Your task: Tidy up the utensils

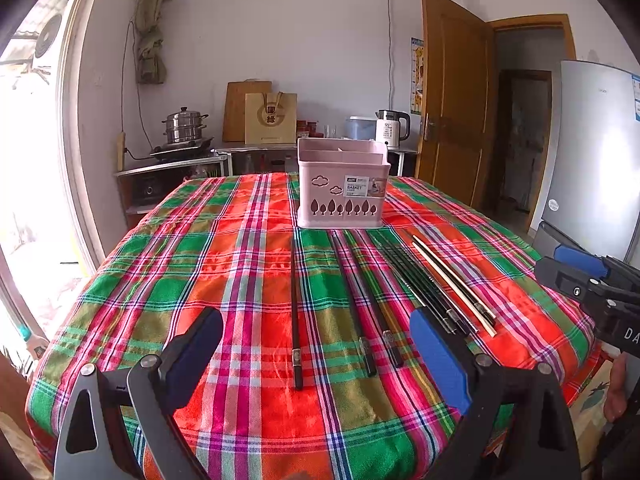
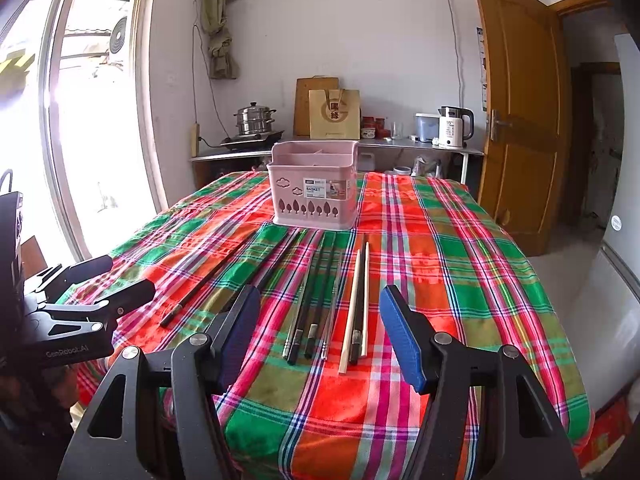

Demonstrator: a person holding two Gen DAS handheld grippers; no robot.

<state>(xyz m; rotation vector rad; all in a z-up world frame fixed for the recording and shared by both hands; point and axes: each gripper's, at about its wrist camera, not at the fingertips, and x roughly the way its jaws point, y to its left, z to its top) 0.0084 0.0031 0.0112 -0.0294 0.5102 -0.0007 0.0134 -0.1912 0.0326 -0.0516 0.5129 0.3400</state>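
A pink utensil basket (image 1: pixel 342 190) (image 2: pixel 313 190) with dividers stands upright and empty on the plaid tablecloth. Several chopsticks lie in front of it: a lone black one (image 1: pixel 295 312) (image 2: pixel 208 280), black pairs (image 1: pixel 366 304) (image 2: pixel 316 300), and pale ones (image 1: pixel 454 284) (image 2: pixel 354 304). My left gripper (image 1: pixel 316 356) is open and empty above the near table edge, in line with the lone black chopstick. My right gripper (image 2: pixel 318 338) is open and empty, hovering over the near ends of the middle chopsticks. Each gripper also shows in the other's view, the right one (image 1: pixel 576 276) and the left one (image 2: pixel 100 280).
The table (image 1: pixel 200 264) fills the middle of the room. A counter behind holds a steamer pot (image 1: pixel 185 126), a paper bag (image 1: pixel 270 118) and a kettle (image 1: pixel 390 128). A fridge (image 1: pixel 592 152) stands at the right beside a wooden door (image 1: pixel 452 100). A window is at the left.
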